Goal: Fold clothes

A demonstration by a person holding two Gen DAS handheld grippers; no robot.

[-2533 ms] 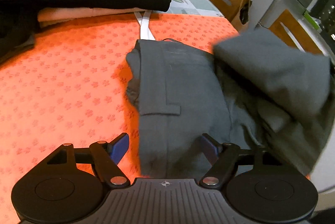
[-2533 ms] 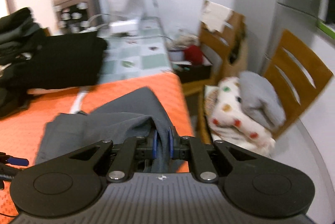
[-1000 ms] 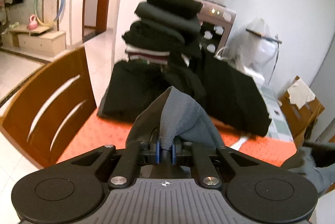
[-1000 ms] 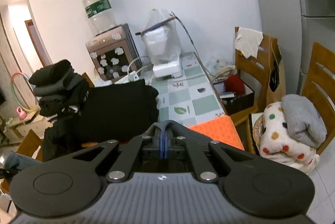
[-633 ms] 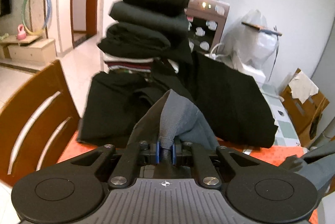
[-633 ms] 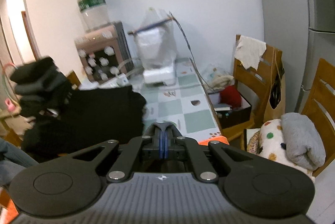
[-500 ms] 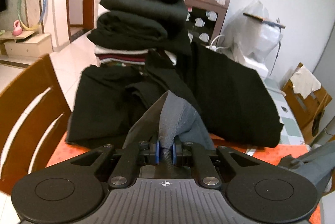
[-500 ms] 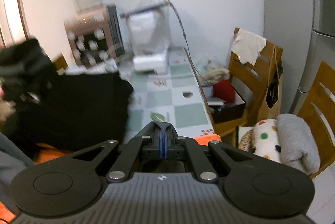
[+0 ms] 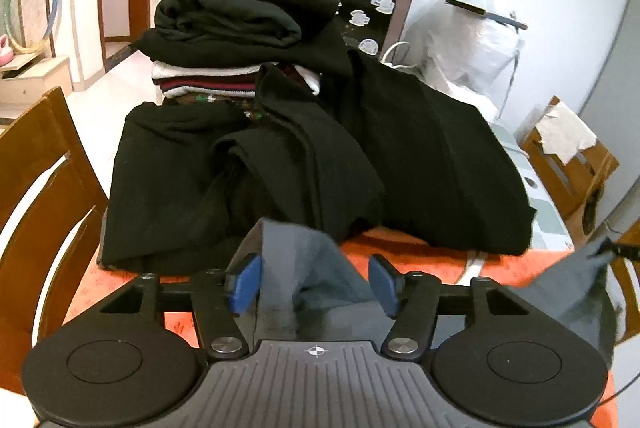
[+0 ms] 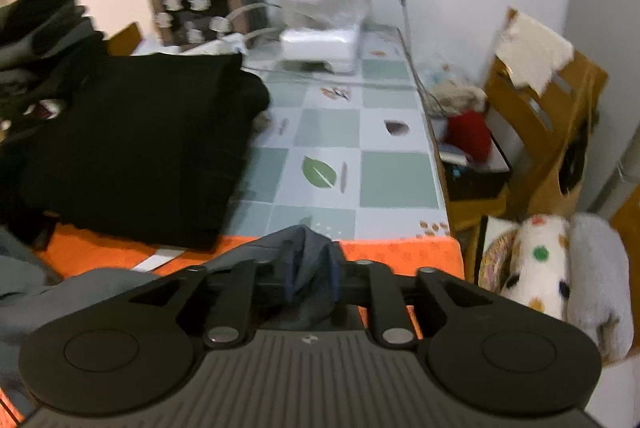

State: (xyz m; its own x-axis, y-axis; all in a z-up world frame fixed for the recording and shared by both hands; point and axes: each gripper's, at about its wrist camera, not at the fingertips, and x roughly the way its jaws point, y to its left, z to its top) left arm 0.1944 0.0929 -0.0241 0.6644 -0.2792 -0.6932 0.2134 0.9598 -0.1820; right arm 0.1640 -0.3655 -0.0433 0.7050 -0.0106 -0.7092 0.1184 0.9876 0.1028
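Jaws on the left gripper sit wide apart with a peak of the grey garment poking up between them. Right gripper looks slightly parted around another bunch, over the orange surface, near the black pile.

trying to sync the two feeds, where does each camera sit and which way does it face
Left wrist: sits on the left gripper, open, facing the stack of folded dark clothes across the orange tablecloth; grey garment between its fingers.
Right wrist: sits on the right gripper, facing the checkered tabletop and wooden chair.
Shared: grey garment, orange tablecloth, black garment.
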